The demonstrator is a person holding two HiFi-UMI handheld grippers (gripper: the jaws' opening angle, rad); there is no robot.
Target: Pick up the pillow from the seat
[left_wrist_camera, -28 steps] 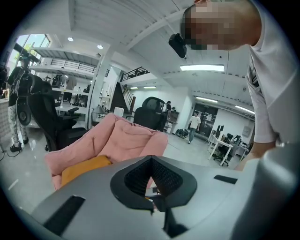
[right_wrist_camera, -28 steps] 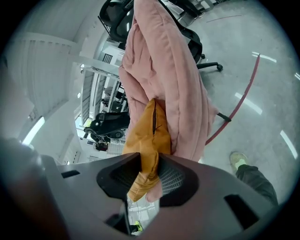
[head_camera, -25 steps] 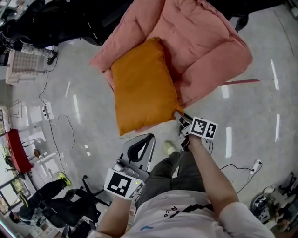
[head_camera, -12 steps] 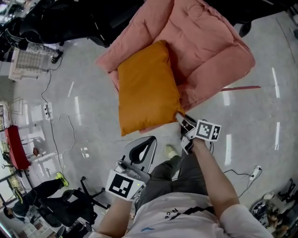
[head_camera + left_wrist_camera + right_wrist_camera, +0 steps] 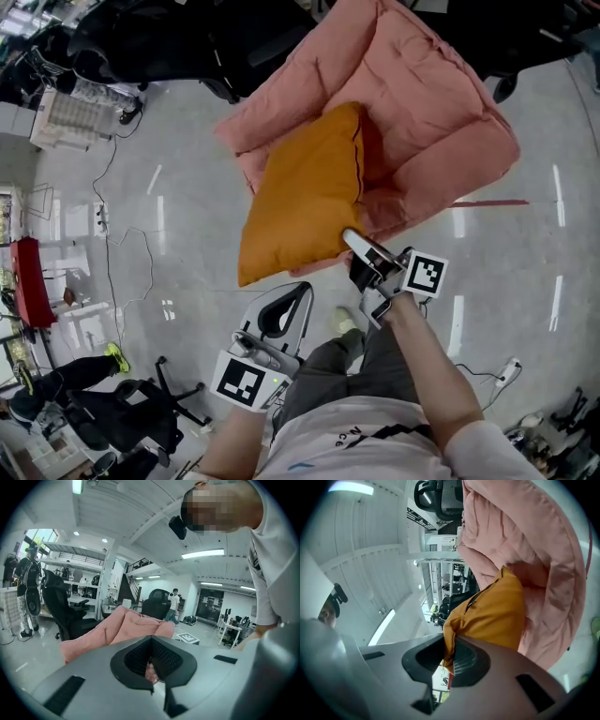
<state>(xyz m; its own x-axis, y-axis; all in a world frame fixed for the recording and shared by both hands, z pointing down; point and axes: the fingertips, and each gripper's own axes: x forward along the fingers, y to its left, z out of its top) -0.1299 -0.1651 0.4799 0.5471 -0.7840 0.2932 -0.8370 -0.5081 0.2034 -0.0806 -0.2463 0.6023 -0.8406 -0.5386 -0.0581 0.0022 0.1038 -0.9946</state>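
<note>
Open-plan lab/office, not a home: polished grey floor [image 5: 159, 169] with loose cables [image 5: 106, 164] and a power strip [image 5: 509, 369], black office chairs [image 5: 63, 609], desks [image 5: 229, 632], mezzanine railing [image 5: 75, 557], ceiling strip lights [image 5: 201, 553], a person [image 5: 174, 603] walking through.

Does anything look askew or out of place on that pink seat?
Yes: the pillow sits askew, tipped up on edge, one corner pinched in the right gripper, its low end overhanging the seat. Nothing looks spilled or torn.
</note>
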